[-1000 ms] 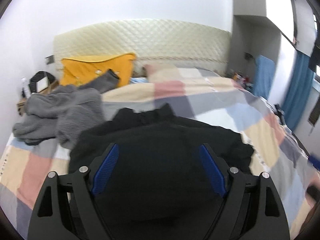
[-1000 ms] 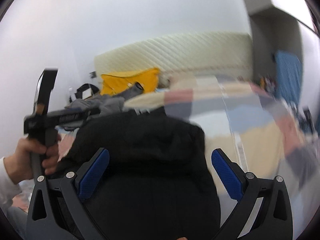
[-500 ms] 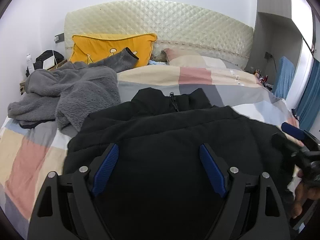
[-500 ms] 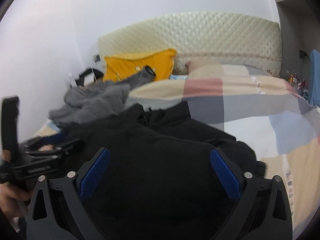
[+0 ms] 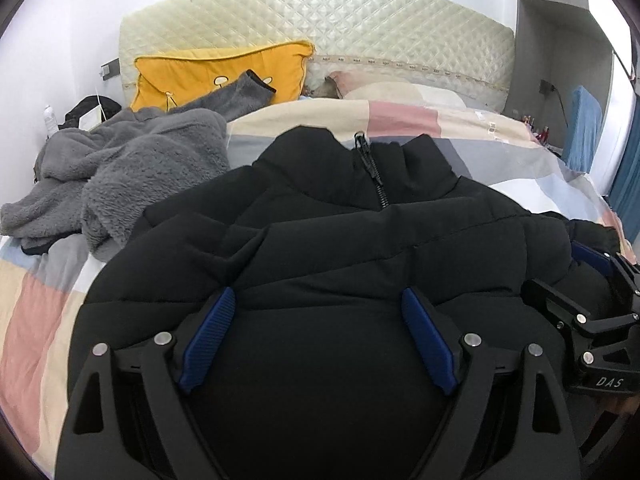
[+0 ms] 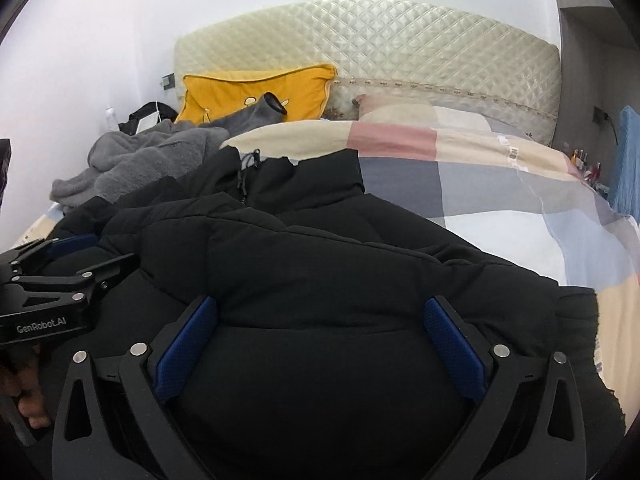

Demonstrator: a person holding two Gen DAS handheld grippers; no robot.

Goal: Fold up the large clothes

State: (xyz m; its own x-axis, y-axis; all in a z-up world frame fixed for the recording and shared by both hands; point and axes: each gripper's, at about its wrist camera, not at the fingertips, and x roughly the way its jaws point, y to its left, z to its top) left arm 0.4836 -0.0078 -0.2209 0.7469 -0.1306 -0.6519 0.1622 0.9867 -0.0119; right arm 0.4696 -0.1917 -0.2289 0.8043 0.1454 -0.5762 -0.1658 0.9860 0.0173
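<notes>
Big black puffer jacket (image 5: 360,240) is spread on the checked duvet (image 5: 400,120), collar and zipper (image 5: 372,172) pointing at the quilted headboard (image 5: 320,24). Left gripper (image 5: 316,332) and right gripper (image 6: 320,340) both sit over the lower part — jaws spread wide, nothing pinched. Grey fleece (image 5: 120,172) lies heaped just left of the jacket, by the yellow pillow (image 5: 208,72).

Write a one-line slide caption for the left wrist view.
Open left gripper above a black puffer jacket on a patchwork bed.
</notes>
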